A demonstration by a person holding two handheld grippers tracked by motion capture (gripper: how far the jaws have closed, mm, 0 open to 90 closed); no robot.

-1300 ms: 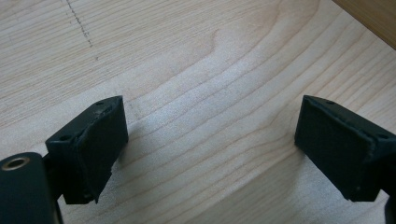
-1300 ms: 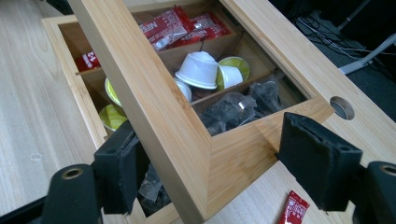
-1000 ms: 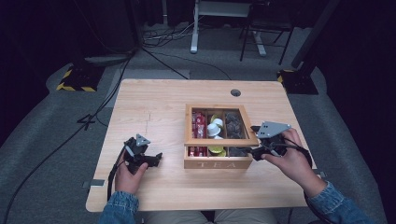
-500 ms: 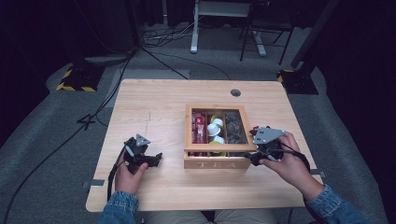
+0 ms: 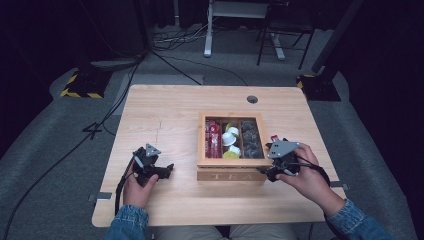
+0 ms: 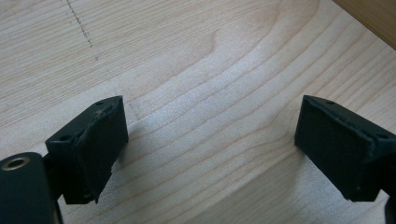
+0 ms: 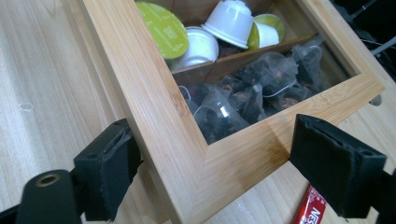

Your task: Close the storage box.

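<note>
A wooden tea box (image 5: 231,174) marked TEA stands at the middle of the table, its windowed lid (image 7: 154,112) lying flat on top. Through the window I see red sachets (image 5: 212,137), white and green capsules (image 7: 229,21) and dark tea bags (image 7: 252,88). My right gripper (image 5: 269,175) is open, its jaws straddling the lid's front right corner (image 7: 219,158) without touching it. My left gripper (image 5: 167,171) is open over bare wood (image 6: 210,149), left of the box and apart from it.
A red sachet (image 7: 310,214) lies on the table against the box's right side, also seen as a red sachet (image 5: 274,138) behind my right gripper. A round cable hole (image 5: 252,99) sits at the table's far edge. Cables and chair legs lie on the floor beyond.
My right gripper has come down and left to the box's front right corner. The left gripper has stayed in place.
</note>
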